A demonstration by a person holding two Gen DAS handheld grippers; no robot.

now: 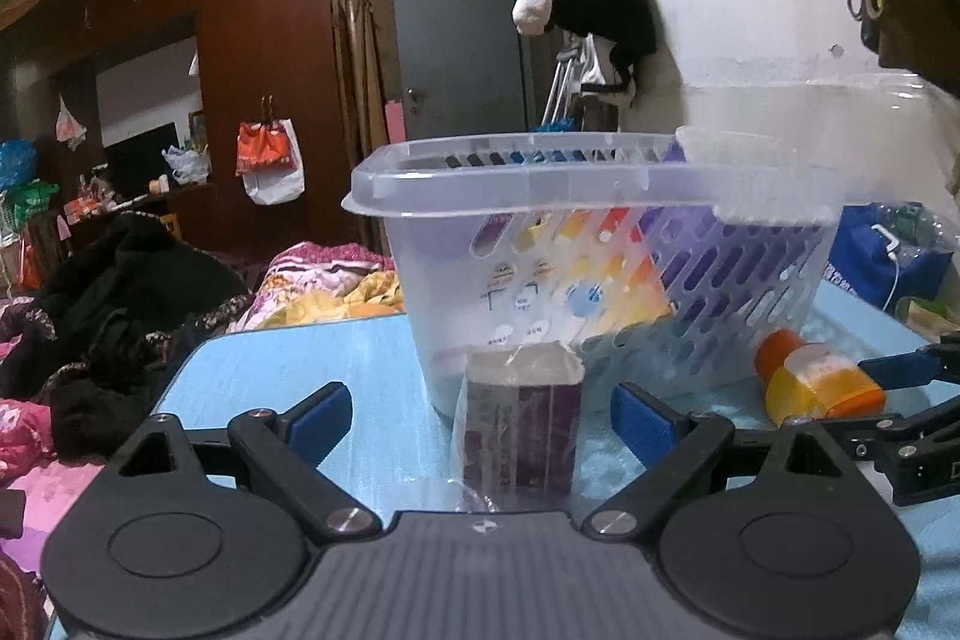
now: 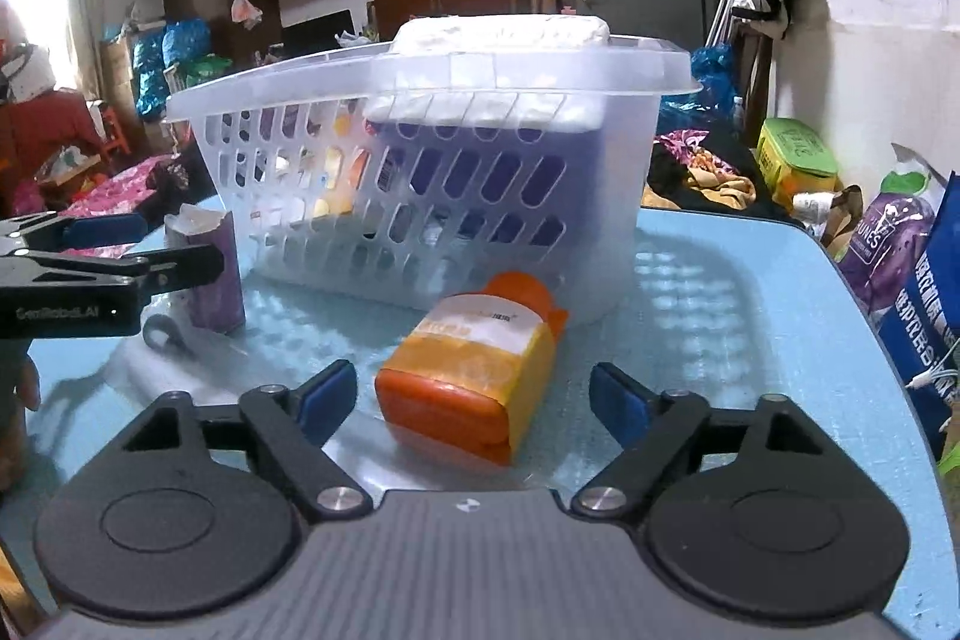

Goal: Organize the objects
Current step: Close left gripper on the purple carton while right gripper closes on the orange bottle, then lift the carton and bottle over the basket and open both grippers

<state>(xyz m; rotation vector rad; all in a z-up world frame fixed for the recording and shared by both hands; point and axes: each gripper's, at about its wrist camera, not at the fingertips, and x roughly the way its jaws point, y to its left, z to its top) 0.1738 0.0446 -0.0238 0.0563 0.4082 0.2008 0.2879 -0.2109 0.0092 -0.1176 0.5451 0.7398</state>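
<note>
1. My left gripper [image 1: 480, 421] was spread wide, its blue pads either side of a small purple carton [image 1: 521, 433] wrapped in clear plastic. Neither pad touched it; there was bare table between each pad and the carton's sides.

2. My right gripper [image 2: 474, 403] was also spread, though narrower than its widest. An orange bottle [image 2: 474, 376] lay on its side between the pads, cap end toward the basket, base toward me. The pads stood clear of it on both sides, the left one nearer than the right.

3. Both items sat on the light blue table [image 2: 750, 340], just in front of a clear slotted basket [image 2: 432, 196]. The carton stood upright near the basket's left front corner; the bottle lay close to its front wall.

4. The basket already held a colourful box and some white packets, one of them poking above the rim.

5. In the right wrist view my left gripper showed at the left edge, beside the carton; the two grippers were near each other but apart.

6. The table's right edge curved away close to a blue bag [image 2: 927, 292] and a purple pouch [image 2: 894, 238]. To the right of the bottle the tabletop was open; to the left the carton and left gripper took up the space.
</note>
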